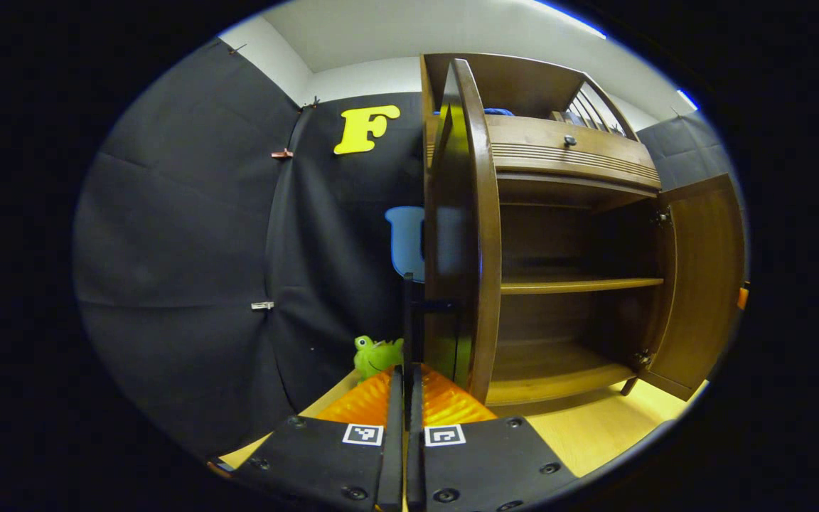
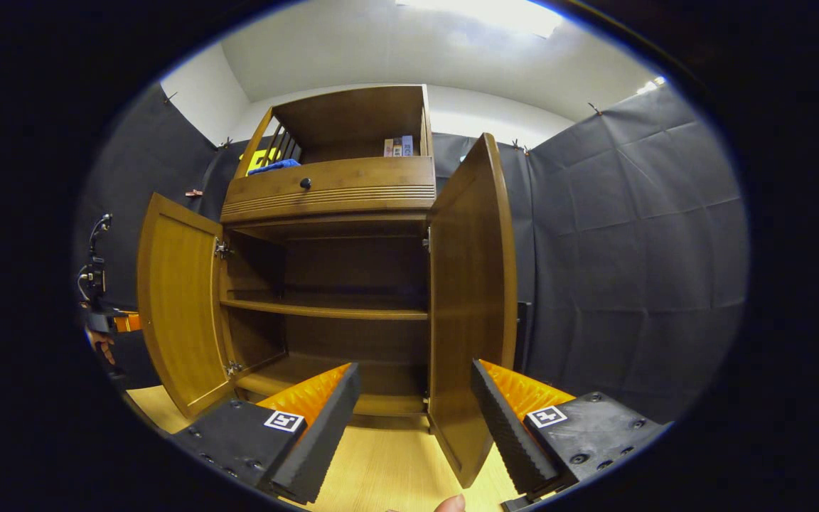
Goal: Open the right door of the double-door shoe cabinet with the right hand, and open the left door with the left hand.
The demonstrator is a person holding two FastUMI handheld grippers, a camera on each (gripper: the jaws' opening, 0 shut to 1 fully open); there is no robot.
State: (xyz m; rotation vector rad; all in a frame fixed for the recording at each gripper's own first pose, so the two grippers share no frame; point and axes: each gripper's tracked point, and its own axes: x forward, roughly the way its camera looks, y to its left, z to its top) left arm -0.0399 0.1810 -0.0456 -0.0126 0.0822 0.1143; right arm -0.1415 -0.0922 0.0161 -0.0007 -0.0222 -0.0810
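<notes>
Pinching its pads flat together, your left gripper [image 1: 405, 387] sits by the left door [image 1: 463, 235], already swung wide; draw it straight back. Your right gripper [image 2: 415, 412] gapes, straddling the open right door [image 2: 472, 299].

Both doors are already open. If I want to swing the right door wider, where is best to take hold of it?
Probably the right door by its free front edge, from the front: that edge is thin and points between the open right hand-held gripper fingers.
</notes>
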